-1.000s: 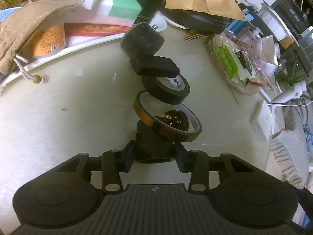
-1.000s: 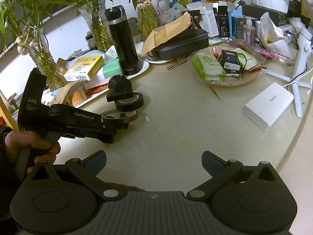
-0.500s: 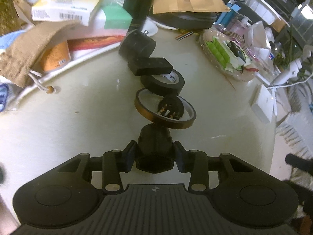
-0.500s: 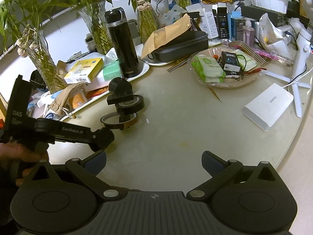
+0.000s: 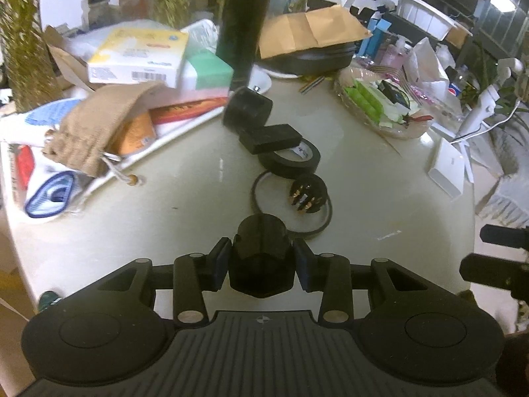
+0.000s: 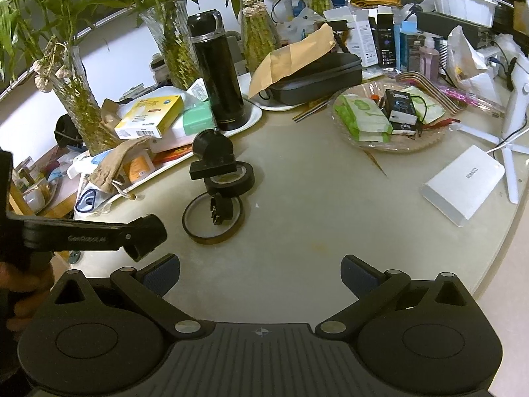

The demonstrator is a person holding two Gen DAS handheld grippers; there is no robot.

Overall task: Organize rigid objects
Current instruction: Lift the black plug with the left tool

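Observation:
My left gripper (image 5: 261,261) is shut on a black rounded plug-like part (image 5: 263,258), held above the table's near edge; it shows from the side in the right wrist view (image 6: 145,241). On the table lies a row of objects: an amber tape ring (image 5: 291,205) (image 6: 213,220) with a black pinned connector (image 5: 309,193) (image 6: 220,208) standing in it, a black tape roll (image 5: 291,158) (image 6: 231,178), a black block (image 5: 271,137) (image 6: 213,168) resting on that roll, and a black cylinder (image 5: 248,110) (image 6: 211,144). My right gripper (image 6: 261,274) is open and empty.
A white tray (image 6: 251,119) at the back holds a black flask (image 6: 218,72), boxes and a burlap pouch (image 5: 99,125). A basket (image 6: 390,142) of packets and a white box (image 6: 463,183) sit to the right. Plant vases line the back.
My left gripper pulled back and up toward me with the black part, away from the amber ring. The ring now lies flat with the pinned connector in it. The right gripper stayed still.

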